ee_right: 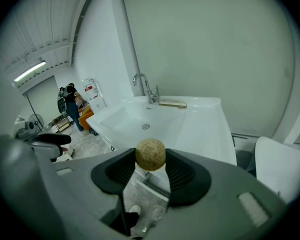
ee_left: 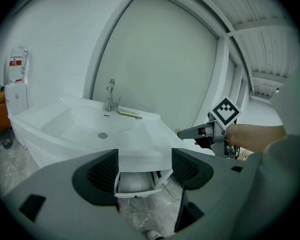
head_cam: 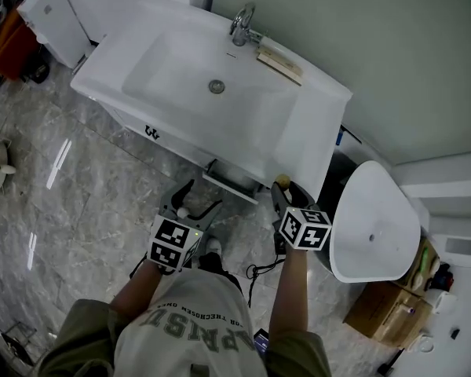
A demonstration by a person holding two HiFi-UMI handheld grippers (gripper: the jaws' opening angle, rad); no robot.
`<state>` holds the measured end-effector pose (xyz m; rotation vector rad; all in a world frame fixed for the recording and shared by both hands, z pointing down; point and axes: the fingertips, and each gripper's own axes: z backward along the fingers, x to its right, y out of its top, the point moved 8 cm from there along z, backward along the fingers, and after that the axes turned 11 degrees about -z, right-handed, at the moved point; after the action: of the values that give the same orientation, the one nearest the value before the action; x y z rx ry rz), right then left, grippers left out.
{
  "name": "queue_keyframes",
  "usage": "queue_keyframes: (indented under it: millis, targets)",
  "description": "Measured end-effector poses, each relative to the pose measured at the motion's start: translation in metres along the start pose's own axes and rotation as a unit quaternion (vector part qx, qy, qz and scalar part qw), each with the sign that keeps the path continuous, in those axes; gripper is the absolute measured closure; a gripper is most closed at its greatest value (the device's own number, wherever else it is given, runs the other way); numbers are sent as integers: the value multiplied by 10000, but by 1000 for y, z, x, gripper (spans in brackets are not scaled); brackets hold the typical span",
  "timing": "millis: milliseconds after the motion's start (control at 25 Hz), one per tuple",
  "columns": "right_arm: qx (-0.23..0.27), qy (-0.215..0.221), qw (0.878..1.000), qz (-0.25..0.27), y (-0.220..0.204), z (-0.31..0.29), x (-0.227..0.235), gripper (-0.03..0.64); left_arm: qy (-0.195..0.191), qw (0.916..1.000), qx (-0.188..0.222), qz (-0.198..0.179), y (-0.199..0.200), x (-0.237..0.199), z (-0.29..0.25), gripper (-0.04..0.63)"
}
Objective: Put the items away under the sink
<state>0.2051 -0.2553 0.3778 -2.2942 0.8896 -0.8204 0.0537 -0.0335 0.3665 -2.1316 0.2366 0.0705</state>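
sink (head_cam: pixel 169 65): one, upper middle of the head view
faucet (head_cam: pixel 241 23): one
tan bar (head_cam: pixel 280 63) by the faucet: one
open drawer (head_cam: pixel 231 181): one
tongs: two, left tongs (head_cam: pixel 202 199) and right tongs (head_cam: pixel 284 191)
round brown ball (ee_right: pixel 150 154): one
cardboard box (head_cam: pixel 385 309): one, lower right

- Round tan ball (ee_right: pixel 150 155): between the right gripper's (ee_right: pixel 150 162) jaws.
- Open white drawer (ee_left: pixel 134 182): ahead of the left gripper (ee_left: pixel 142 160), beneath the white ceramic sink (head_cam: pixel 298 124).
- White toilet (head_cam: pixel 374 222): right of the right gripper.
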Motion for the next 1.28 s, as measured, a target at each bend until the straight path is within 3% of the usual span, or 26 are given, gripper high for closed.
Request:
queue_keyframes:
  millis: [400, 720, 960, 1280]
  targets:
    - [-236, 817, 9956, 380, -33, 18, 14, 426, 804, 9960, -23, 391, -40, 78, 24, 278]
    - [-548, 1193, 9883, 771, -71, 18, 19, 426, 1280, 9898, 56, 623, -68, 120, 36, 278]
    - [-772, 1298, 9829, 1050, -102, -4, 16, 425, 1483, 9863, 162, 705, -79, 122, 40, 278]
    - [-891, 957, 9839, 1216, -136, -58, 10, 426, 1491, 9868, -2, 633, -117, 87, 32, 278]
